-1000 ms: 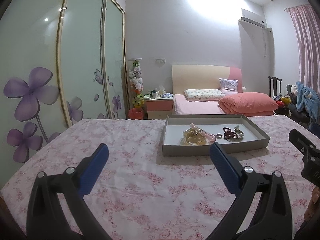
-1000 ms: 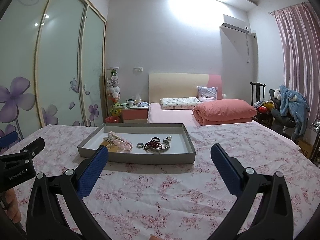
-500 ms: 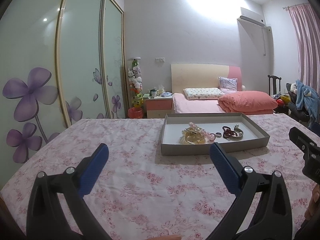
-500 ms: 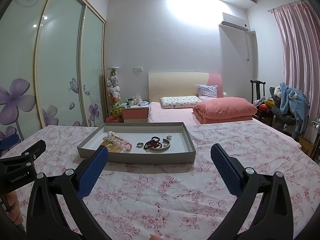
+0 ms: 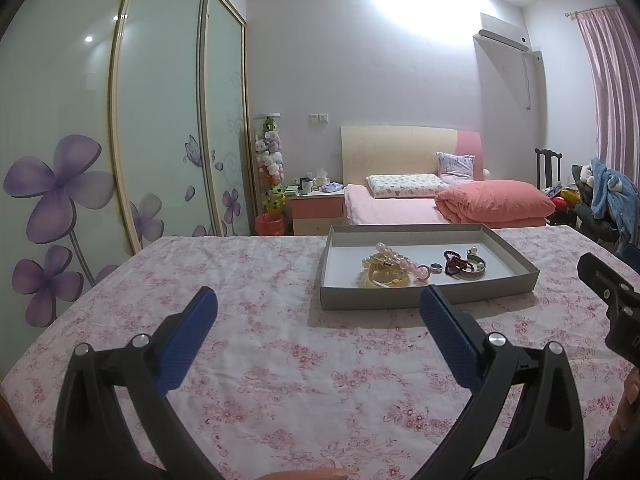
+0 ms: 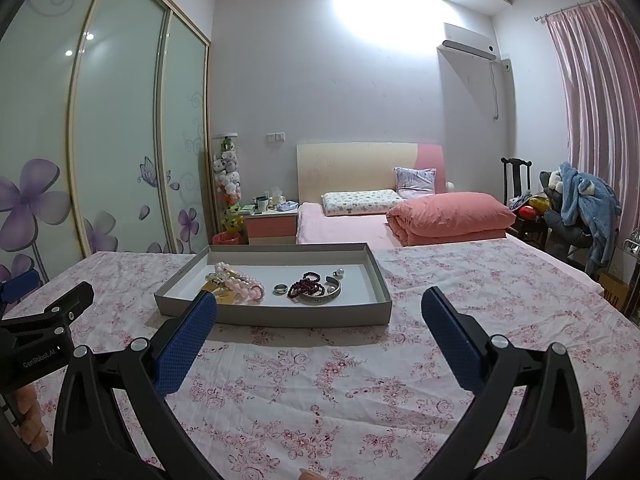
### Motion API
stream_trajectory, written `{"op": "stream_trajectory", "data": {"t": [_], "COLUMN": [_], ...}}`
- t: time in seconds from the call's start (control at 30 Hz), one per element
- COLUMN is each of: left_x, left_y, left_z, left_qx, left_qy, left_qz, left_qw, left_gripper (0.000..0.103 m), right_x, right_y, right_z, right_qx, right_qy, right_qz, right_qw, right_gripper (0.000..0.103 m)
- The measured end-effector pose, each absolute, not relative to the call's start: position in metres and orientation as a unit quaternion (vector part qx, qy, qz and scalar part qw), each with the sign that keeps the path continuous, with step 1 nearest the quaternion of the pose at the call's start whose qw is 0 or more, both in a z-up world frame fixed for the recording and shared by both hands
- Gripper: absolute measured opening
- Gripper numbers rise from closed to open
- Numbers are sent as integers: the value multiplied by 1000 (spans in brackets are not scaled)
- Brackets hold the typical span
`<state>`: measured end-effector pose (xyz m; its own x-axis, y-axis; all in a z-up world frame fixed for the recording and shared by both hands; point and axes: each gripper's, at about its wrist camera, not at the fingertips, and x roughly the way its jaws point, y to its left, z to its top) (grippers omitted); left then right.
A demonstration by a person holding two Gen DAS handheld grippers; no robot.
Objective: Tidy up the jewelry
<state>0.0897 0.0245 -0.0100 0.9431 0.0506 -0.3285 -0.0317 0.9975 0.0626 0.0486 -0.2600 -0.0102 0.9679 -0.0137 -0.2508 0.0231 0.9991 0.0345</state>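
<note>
From the left wrist camera, the left gripper (image 5: 318,304) is spread wide with nothing between its blue pads (image 5: 448,340) — it hangs above the flowery pink cloth (image 5: 248,320). A flat grey tray (image 5: 424,298) sits on the cloth, far from the gripper and a bit to the right. Inside the tray lie a pink bead bracelet (image 5: 402,260), a gold piece (image 5: 384,274) just left of it and touching it, a small ring (image 5: 436,267), dark red beads (image 5: 458,264) and a silver bangle (image 5: 476,268) at the right. The other black tool pokes in at the right edge. From the right wrist camera, the right gripper (image 6: 319,308) is spread wide too and holds nothing. The tray (image 6: 280,314) sits ahead of it, a little to the left, near its left pad. Here the pink bead bracelet (image 6: 240,282) is at the left of the tray, the ring (image 6: 280,289) is in the middle, and the dark red beads (image 6: 306,286) touch the silver bangle (image 6: 326,294). Far behind is a bed (image 6: 400,220) with a pink quilt — and a closet with purple flowers (image 6: 28,200) is on the left.
</note>
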Motion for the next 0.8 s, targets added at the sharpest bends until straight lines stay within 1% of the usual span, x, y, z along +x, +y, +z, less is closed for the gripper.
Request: {"op": "stream_trajectory", "data": {"t": [0.8], "left_x": [91], "left_y": [21], "left_z": [-14], "left_qx": [30], "left_qy": [171], "left_qz": [17], "left_qw": [985], "left_gripper": [99], "right_x": [43], "right_y": [-248], "right_z": [-16], "right_qx": [25], "right_qy": [135], "right_qz": [-7], "right_qw": [991], "right_gripper": [101]}}
